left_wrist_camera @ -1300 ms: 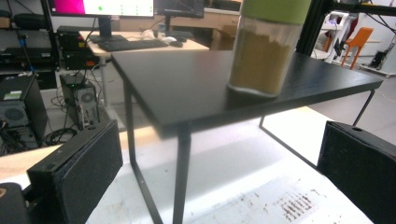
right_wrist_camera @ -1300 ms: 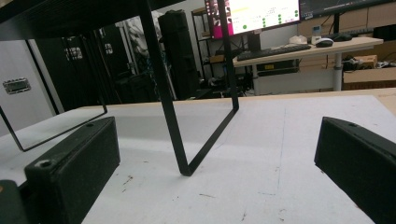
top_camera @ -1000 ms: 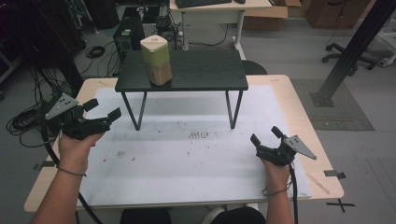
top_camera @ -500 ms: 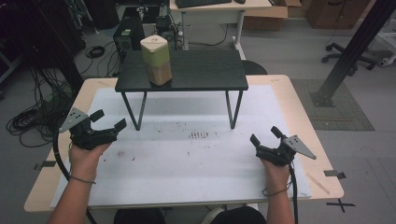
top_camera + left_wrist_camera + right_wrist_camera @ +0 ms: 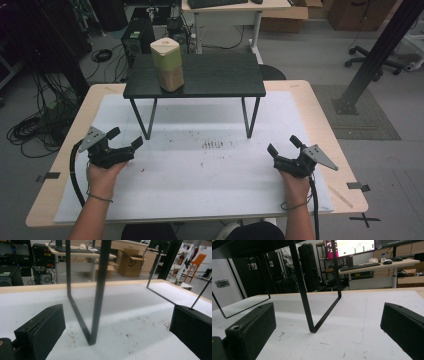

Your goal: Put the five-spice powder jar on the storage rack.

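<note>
A cream and green canister (image 5: 167, 65) stands upright on the left part of a low black stand (image 5: 210, 75) at the back of the white mat (image 5: 210, 175). My left gripper (image 5: 126, 137) is held open just over the mat, near the stand's front left leg (image 5: 150, 117). In the left gripper view that leg (image 5: 96, 302) rises between the two spread jaws of the left gripper (image 5: 117, 327). My right gripper (image 5: 283, 145) is open too, to the right of the stand's right leg (image 5: 252, 117). In the right gripper view the leg (image 5: 304, 297) stands ahead of the right gripper (image 5: 327, 325). Both grippers hold nothing.
The mat covers a light wooden table (image 5: 320, 130). Small dark marks (image 5: 212, 145) dot the mat's middle. Cables (image 5: 35, 125) lie on the floor at the left; a desk (image 5: 230, 7) and a black post (image 5: 370, 65) stand beyond the table.
My left gripper has moved right and nearer the person, from the table's left edge onto the mat near the stand's left leg. The right gripper has stayed put.
</note>
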`<state>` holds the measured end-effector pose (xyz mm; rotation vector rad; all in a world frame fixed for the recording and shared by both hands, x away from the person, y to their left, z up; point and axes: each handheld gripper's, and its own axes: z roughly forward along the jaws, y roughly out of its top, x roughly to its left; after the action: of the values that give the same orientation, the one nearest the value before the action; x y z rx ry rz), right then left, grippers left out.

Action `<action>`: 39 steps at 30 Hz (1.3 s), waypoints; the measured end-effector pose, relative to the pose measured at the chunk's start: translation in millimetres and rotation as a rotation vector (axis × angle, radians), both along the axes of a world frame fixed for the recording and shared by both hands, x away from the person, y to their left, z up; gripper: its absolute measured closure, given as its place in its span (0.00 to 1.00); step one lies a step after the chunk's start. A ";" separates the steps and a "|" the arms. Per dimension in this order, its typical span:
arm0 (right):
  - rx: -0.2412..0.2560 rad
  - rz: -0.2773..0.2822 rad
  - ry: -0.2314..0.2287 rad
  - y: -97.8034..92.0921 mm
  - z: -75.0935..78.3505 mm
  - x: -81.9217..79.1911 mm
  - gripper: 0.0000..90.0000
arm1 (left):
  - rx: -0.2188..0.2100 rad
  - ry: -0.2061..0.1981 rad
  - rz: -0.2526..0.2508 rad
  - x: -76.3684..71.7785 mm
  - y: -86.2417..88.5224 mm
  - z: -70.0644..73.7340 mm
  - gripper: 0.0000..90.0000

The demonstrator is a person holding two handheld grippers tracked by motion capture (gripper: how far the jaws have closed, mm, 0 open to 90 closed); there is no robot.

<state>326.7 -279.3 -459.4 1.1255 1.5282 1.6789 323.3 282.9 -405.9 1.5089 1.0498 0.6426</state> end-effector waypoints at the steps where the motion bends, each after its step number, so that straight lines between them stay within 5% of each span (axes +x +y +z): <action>1: 0.000 0.000 0.000 0.0 0.0 0.1 0.00 | 0.003 0.000 -0.004 0.5 -1.2 -2.1 0.00; 25: -0.008 -0.005 0.002 0.7 0.1 0.1 0.00 | 0.003 0.008 -0.012 6.5 -13.3 -40.8 0.00; 39: -0.013 -0.002 0.009 1.1 -0.1 1.2 0.00 | -0.022 -0.073 -0.021 -1.4 -12.6 -51.9 0.00</action>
<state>328.0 -278.2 -459.5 1.1297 1.5409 1.6618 321.9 270.3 -457.8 1.4650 0.9815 0.6647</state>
